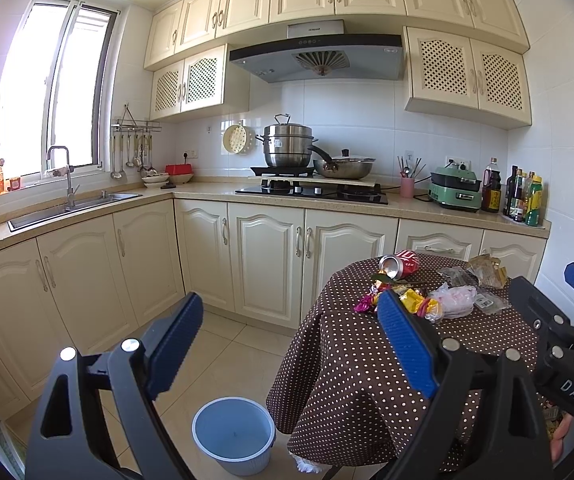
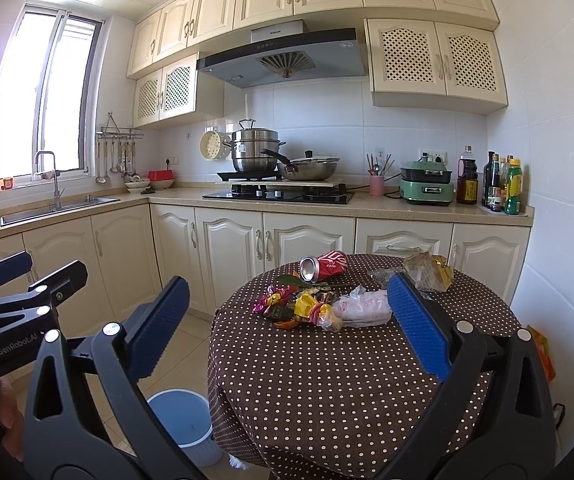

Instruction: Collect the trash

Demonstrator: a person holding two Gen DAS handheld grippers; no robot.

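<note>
Trash lies on a round table with a brown polka-dot cloth (image 2: 347, 380): a crushed red soda can (image 2: 323, 266) on its side, colourful candy wrappers (image 2: 299, 306), a pink-white plastic bag (image 2: 363, 304) and clear crinkled wrappers (image 2: 427, 268). The same can (image 1: 401, 264), candy wrappers (image 1: 411, 300) and plastic bag (image 1: 457, 300) show in the left wrist view. A blue-white bin (image 1: 233, 436) (image 2: 181, 426) stands on the floor left of the table. My left gripper (image 1: 291, 332) is open and empty, over the floor and table edge. My right gripper (image 2: 287, 320) is open and empty, short of the pile.
Cream cabinets and a counter run along the back and left walls, with a sink (image 1: 75, 206), a hob with pots (image 1: 311, 192), a green appliance (image 1: 455, 192) and bottles (image 1: 523, 200). Tiled floor (image 1: 215, 352) lies between the cabinets and the table. The white wall is close on the right.
</note>
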